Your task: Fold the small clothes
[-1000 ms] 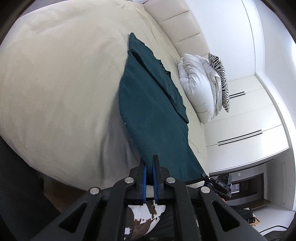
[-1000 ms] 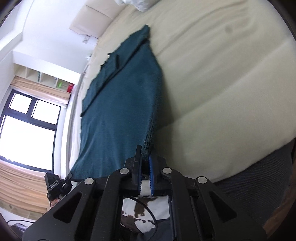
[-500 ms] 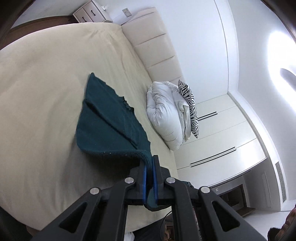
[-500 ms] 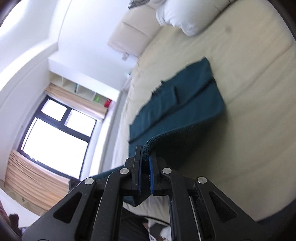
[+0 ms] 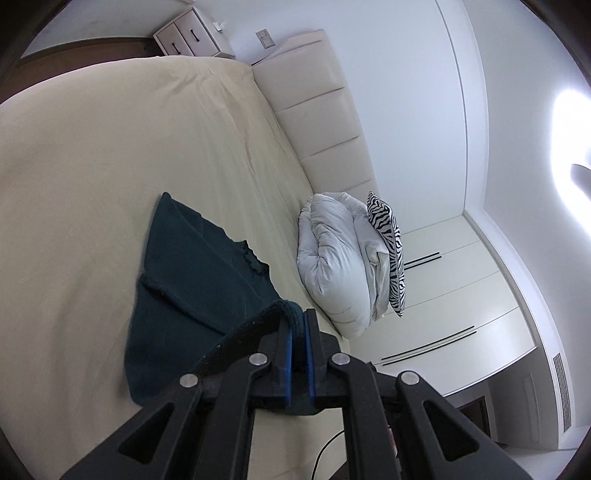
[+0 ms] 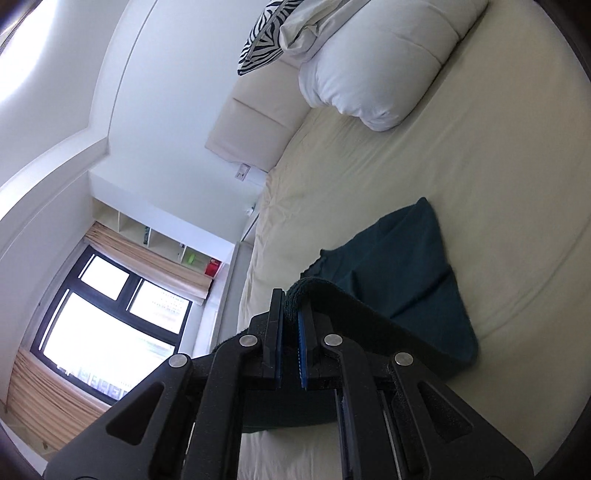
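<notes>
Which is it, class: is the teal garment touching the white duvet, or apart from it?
Apart. The left wrist view shows bare cream sheet between the garment and the duvet.

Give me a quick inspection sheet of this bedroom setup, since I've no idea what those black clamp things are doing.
Surface: cream bed sheet, smooth with slight creases.
Job's things: dark teal knitted garment, far part flat on the bed, near edge lifted and carried over it.
Clutter: rolled white duvet with a zebra-striped cushion by the headboard.
Grippers: left hand-held gripper shut on the garment's edge; right hand-held gripper shut on that edge too.
Cables: a thin dark cord below the left gripper.
Surroundings: padded cream headboard, white wardrobe doors, black-framed window, white bedside drawers.
</notes>
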`<state>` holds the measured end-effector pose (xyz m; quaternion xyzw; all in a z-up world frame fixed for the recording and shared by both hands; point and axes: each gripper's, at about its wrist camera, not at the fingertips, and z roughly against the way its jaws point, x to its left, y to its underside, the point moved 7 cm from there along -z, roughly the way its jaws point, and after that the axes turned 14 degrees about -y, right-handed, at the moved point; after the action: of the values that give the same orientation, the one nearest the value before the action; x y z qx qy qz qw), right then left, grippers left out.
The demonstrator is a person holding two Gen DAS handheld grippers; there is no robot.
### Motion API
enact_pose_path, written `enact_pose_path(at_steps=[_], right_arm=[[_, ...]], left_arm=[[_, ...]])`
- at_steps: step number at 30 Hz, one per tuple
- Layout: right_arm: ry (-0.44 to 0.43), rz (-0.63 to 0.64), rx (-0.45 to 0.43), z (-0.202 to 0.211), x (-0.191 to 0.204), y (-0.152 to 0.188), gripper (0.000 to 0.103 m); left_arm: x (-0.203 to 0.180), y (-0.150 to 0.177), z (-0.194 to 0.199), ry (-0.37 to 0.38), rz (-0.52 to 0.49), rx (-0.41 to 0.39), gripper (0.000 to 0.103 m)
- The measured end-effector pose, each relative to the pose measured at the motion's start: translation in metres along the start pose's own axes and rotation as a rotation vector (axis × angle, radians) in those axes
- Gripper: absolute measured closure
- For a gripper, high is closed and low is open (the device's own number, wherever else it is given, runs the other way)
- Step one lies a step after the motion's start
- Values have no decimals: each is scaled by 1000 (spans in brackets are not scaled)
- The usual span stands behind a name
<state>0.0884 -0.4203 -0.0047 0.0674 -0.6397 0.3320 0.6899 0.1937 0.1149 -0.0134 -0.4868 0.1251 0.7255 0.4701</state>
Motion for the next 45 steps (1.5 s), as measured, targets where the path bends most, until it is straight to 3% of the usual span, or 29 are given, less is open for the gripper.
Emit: enact_pose_path(at_steps=[7,18,20,21,22,23,24,26,27,28,35,39,45], right_arm=[[113,-10,2,-68,-52,-38,98],[274,-21,26,-165,-135,-80,98],[308,-1,49,-186,-150,-85,94],[346,3,67,-196,-159,-86,93],[373,-3,87,-205,-171,-86,92],[389,-18,108,-212,-182,-85,84],[391,-45,123,-218,-192,-84,75],[372,-63,78,-215,-199,-86,70],[372,-46,57,-213,-197,-88,56],[388,-20,35,-208,-194,-89,49],[419,129,85,-174,-159,-78,48],[456,268,169,-161,-139,-51,48],[455,309,230,-115,-139,-2,48]], left_arm=[[2,-50,-89,-123,-23,3,96],[41,-109,-186,-291,-23,-4,95],[57,-116,-203,-337,0,10,87],[65,-118,-209,-351,18,21,71],[70,-118,-211,-357,39,27,50],[73,-117,-210,-352,51,30,44],[72,-116,-206,-333,48,25,41],[66,-111,-193,-323,16,15,41],[65,-108,-186,-320,7,8,41],[63,-103,-177,-311,-1,2,41],[53,-54,-144,-358,-142,-18,41],[53,-22,-138,-391,-212,-7,41],[74,2,-121,-473,-258,-36,45]])
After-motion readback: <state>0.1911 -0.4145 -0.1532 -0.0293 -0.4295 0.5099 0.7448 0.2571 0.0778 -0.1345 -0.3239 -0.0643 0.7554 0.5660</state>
